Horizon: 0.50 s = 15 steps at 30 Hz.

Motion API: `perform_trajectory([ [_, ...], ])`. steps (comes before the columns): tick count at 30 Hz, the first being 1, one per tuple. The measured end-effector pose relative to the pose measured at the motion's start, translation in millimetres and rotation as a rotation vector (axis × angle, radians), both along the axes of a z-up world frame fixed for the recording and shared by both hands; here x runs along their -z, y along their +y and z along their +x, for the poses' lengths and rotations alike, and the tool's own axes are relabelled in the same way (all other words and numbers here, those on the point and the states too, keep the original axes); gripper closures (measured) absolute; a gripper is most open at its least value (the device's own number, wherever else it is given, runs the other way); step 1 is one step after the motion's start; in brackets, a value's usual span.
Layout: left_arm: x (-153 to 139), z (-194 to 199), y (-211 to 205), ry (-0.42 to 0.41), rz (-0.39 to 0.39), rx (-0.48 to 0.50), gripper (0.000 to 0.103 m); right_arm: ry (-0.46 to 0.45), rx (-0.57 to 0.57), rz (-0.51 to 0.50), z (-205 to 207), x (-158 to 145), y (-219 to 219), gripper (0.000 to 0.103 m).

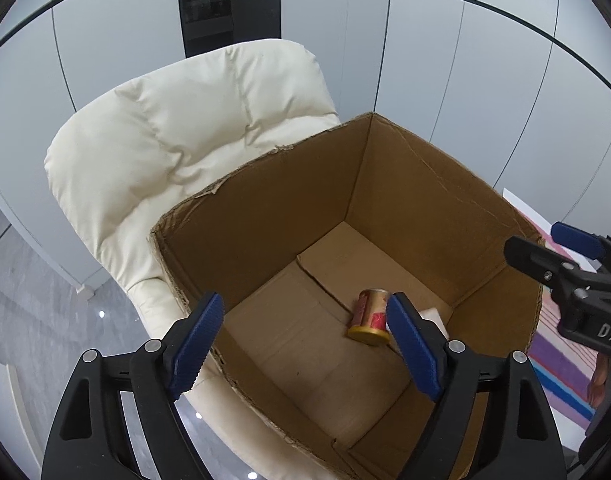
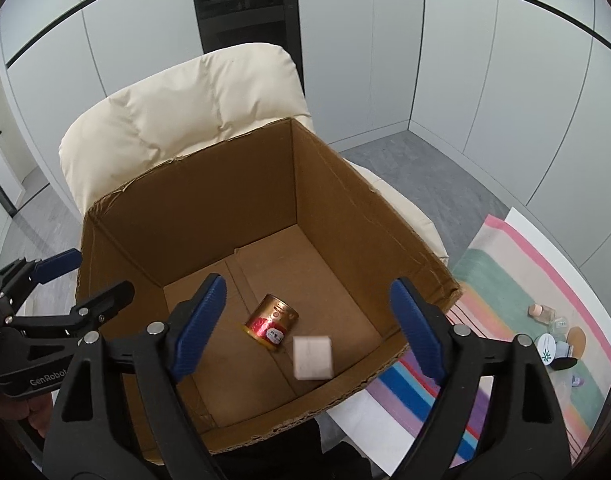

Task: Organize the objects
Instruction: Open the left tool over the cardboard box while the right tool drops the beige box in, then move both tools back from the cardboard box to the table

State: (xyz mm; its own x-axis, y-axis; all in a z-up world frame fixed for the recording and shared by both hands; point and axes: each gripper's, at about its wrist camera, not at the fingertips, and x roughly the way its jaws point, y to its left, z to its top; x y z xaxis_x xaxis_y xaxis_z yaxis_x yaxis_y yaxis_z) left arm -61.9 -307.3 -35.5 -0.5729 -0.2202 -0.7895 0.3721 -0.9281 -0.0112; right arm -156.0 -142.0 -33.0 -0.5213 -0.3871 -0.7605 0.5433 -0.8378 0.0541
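An open cardboard box stands on the seat of a cream padded chair. On the box floor a red and gold can lies on its side. A pale cube, blurred, shows beside the can, below my right gripper and touching neither pad. In the left wrist view only a white corner of it shows behind a finger. My left gripper hovers open over the box's left rim. My right gripper hangs open above the box's near side, empty.
Right of the box a striped cloth lies on a white table, with several small jars and bottles on it. Grey floor surrounds the chair. White wall panels and a dark doorway stand behind.
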Motion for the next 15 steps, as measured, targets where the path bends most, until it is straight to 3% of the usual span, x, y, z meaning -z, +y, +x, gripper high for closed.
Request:
perform_trajectory([
  [3,0.8,-1.3,1.9,0.002,-0.003,0.000,0.017,-0.007,0.019,-0.016,-3.1,-1.5,4.9,0.004],
  [8,-5.9,-4.6,8.6,0.032,-0.085,-0.043,0.000,0.023,0.027,-0.024,-2.8,-7.6,12.9,0.000],
  [11,-10.3,-5.9,11.0,0.054,-0.114,-0.066,0.000,0.048,0.049,-0.029,-3.1,-11.5,20.7,0.000],
  [15,-12.7,-11.6,14.9,0.067,-0.096,-0.066,0.000,0.063,0.077,-0.046,-5.4,-17.5,34.4,0.000],
])
